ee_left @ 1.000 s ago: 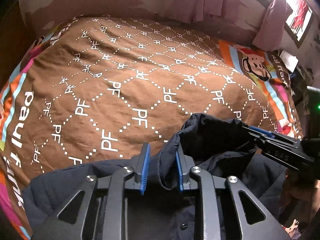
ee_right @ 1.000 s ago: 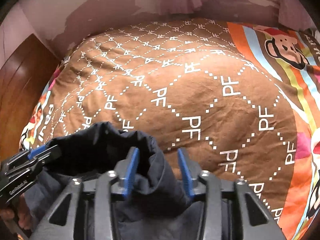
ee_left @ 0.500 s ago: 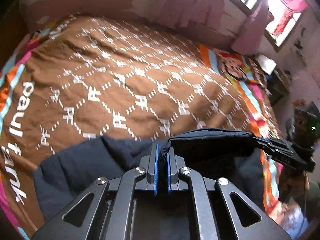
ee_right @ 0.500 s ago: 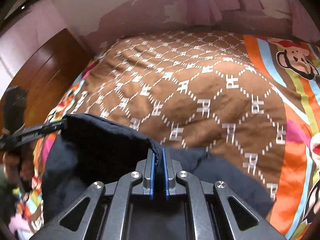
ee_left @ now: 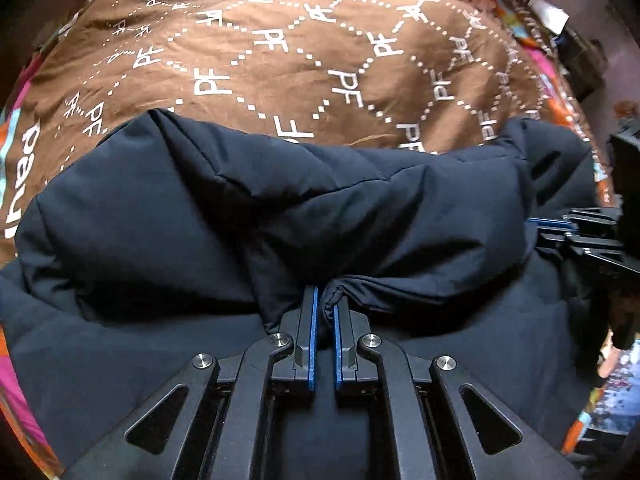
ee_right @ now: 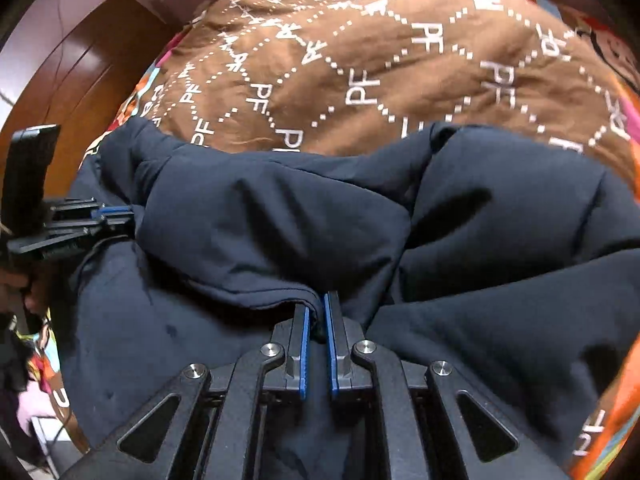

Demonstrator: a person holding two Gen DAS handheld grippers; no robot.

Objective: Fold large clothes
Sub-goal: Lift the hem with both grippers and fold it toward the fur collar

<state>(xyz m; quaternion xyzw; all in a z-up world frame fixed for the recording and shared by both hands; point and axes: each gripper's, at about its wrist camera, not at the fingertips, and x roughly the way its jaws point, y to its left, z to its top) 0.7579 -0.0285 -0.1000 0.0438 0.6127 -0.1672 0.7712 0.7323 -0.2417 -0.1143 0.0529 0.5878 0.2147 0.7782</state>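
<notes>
A dark navy padded jacket [ee_left: 248, 216] lies spread across the near part of a bed, puffed into thick folds. My left gripper [ee_left: 325, 298] is shut on a pinched edge of the jacket's fabric, pointing steeply down. In the right wrist view the same jacket [ee_right: 280, 220] fills the lower half, and my right gripper [ee_right: 315, 306] is shut on another fold of its edge. The right gripper [ee_left: 560, 226] shows at the right edge of the left wrist view, and the left gripper [ee_right: 104, 214] at the left edge of the right wrist view, each clamped on the jacket.
The bed carries a brown cover [ee_left: 320, 48] printed with white PF letters and dotted diamonds, with bright orange and pink borders [ee_right: 616, 412]. A wooden panel [ee_right: 76, 72] stands to the left of the bed. Clutter and a dark stand [ee_left: 580, 60] sit beyond the bed's right side.
Both grippers closed on the jacket's edge, then carried it forward and down onto the bed. The lifted fold now lies over the rest of the jacket, and the cameras sit closer to the fabric.
</notes>
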